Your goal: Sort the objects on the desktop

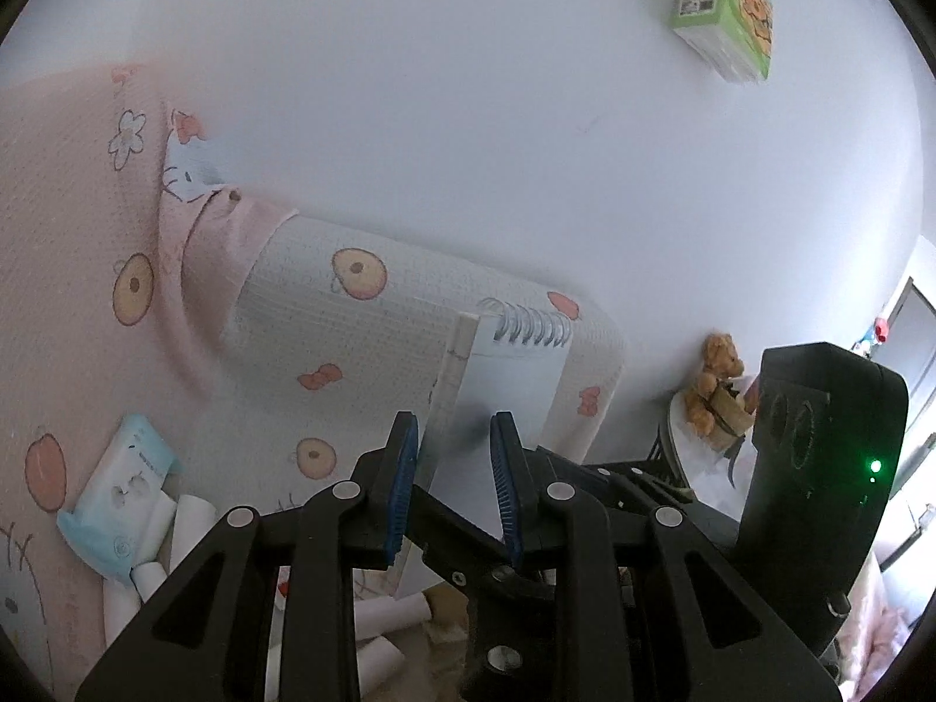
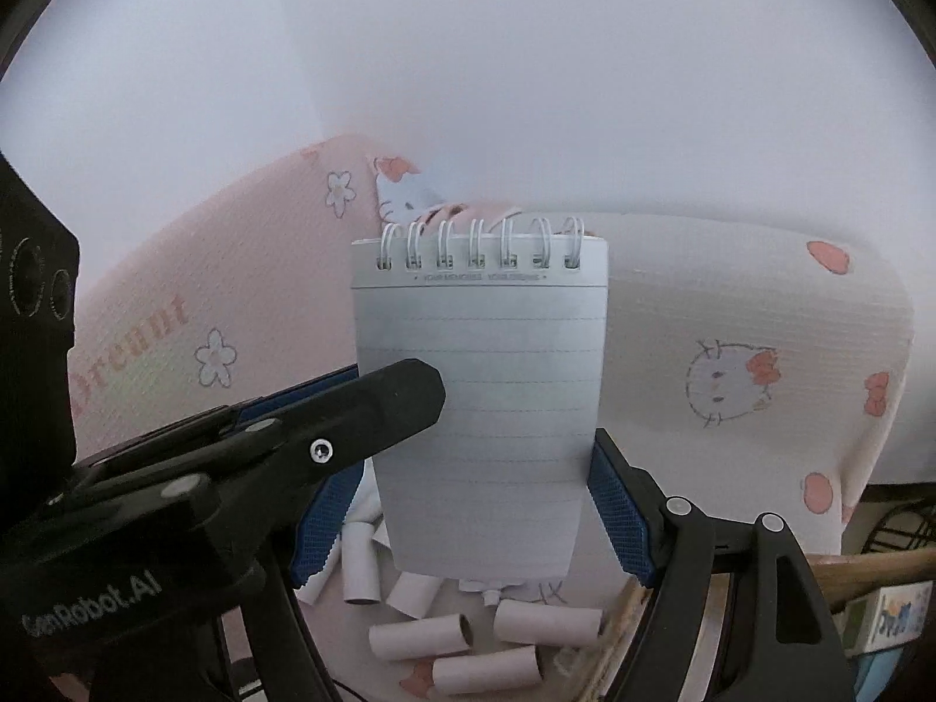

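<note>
The left wrist view shows the left gripper (image 1: 455,439) clamped on one side edge of a small spiral notepad (image 1: 503,386), seen nearly edge-on and held upright in the air. Its blue pads (image 1: 409,456) squeeze the thickness of the pages. Only this view shows a green tissue pack (image 1: 725,11) on the white wall area at top right, a blue wipes pack (image 1: 120,497) lying on the pink patterned blanket (image 1: 64,269) at lower left, and one teddy bear (image 1: 716,380) at the right. The black body of the right gripper (image 1: 819,468) fills the right edge.

The right wrist view shows the lined page of the notepad (image 2: 482,398) face-on, with seven wire loops along its top. The right gripper (image 2: 468,520) has a blue pad at each side of the lower page; I cannot tell whether they press it. The left gripper (image 2: 403,392) reaches in from the left. Below lie several cardboard tubes (image 2: 485,643). Open wall lies above
</note>
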`<state>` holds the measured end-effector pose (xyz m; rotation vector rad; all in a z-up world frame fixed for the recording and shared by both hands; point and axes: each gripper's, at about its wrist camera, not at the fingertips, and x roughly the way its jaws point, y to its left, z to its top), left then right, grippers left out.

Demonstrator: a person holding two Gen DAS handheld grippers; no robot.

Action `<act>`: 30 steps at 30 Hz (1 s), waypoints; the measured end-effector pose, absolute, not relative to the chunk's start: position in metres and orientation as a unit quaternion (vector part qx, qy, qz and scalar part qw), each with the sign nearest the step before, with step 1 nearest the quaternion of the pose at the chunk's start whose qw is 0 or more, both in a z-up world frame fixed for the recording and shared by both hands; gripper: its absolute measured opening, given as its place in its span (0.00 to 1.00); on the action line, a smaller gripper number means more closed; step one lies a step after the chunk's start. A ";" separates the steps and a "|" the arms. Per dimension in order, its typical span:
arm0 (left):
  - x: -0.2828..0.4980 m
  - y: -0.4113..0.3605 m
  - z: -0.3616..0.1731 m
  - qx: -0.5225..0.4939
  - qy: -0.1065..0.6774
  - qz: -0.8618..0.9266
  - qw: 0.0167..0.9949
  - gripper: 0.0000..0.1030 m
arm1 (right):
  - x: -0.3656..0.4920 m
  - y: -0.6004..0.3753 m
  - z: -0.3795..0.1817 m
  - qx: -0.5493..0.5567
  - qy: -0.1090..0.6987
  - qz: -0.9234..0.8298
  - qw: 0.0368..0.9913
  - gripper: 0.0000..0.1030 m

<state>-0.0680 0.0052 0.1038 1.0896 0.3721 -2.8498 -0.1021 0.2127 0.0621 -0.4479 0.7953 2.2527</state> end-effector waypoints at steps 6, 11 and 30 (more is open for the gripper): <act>-0.068 0.033 0.102 0.363 0.102 -0.926 0.035 0.26 | -0.082 0.202 0.063 -0.180 0.289 0.871 0.353 0.73; -0.081 0.063 0.083 0.392 0.087 -0.915 0.025 0.34 | -0.062 0.199 0.052 -0.197 0.289 0.856 0.381 0.73; -0.116 0.029 -0.004 0.529 0.235 -0.815 0.022 0.34 | -0.046 0.231 -0.002 -0.241 0.397 0.811 0.356 0.73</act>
